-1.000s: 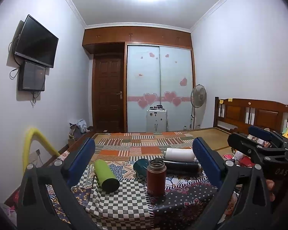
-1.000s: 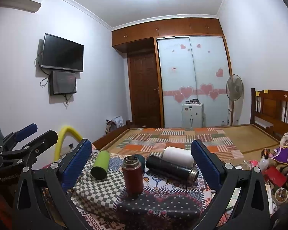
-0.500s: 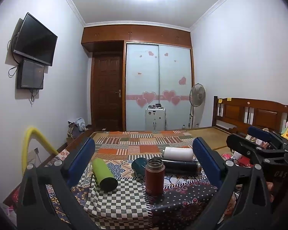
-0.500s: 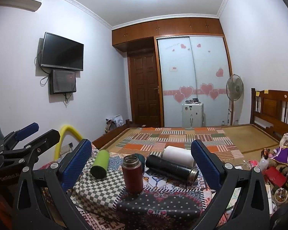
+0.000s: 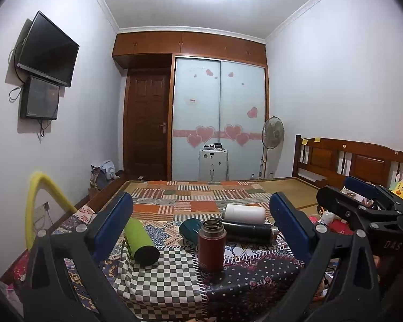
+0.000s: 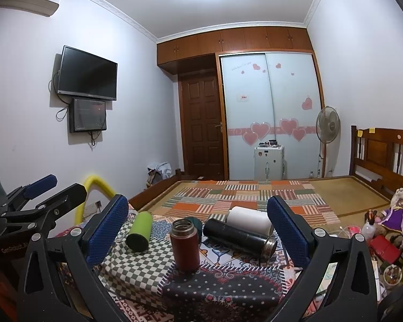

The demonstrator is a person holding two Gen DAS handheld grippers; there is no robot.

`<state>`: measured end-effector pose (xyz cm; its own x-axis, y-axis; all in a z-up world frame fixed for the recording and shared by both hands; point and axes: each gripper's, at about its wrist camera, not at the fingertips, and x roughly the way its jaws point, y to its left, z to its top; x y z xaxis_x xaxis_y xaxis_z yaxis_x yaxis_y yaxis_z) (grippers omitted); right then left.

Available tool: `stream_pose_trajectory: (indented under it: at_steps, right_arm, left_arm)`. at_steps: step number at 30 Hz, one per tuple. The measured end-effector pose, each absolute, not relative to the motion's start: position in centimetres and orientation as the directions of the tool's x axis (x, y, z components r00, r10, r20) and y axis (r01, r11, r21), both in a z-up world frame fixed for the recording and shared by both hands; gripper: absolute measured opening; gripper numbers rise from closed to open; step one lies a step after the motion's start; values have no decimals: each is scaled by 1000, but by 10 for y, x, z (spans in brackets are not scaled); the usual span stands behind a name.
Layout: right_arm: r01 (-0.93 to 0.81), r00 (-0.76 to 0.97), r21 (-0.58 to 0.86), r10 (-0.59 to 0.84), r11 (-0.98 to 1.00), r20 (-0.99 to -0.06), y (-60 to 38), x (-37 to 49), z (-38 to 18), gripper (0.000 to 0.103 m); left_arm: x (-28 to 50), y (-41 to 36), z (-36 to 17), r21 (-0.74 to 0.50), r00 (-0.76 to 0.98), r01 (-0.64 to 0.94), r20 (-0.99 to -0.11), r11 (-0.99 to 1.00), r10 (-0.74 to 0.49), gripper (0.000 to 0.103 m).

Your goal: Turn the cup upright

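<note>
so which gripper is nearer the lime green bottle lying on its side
Left. The left gripper sits just off the lime green bottle, near its left finger; the right gripper is further right, facing the upright maroon flask.

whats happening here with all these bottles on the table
A person holds a gripper in each hand; both the left gripper and right gripper hover open and empty over the patchwork-covered table. The red cup stands upright, mouth open. The green cup, teal cup, black flask and white cup lie on their sides, none gripped.
</note>
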<state>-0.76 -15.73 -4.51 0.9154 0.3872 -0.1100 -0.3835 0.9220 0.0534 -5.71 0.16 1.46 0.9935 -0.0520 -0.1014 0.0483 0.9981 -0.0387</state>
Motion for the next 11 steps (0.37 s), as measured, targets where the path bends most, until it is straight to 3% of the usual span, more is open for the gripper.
stream_pose_trajectory:
  at_steps: [11]
  right_arm:
    - [-386,914,50,389,921,-115,-157,-8,-45,103]
  left_arm:
    - [-56,1,13,-44,991,57,-119,997,-62,103]
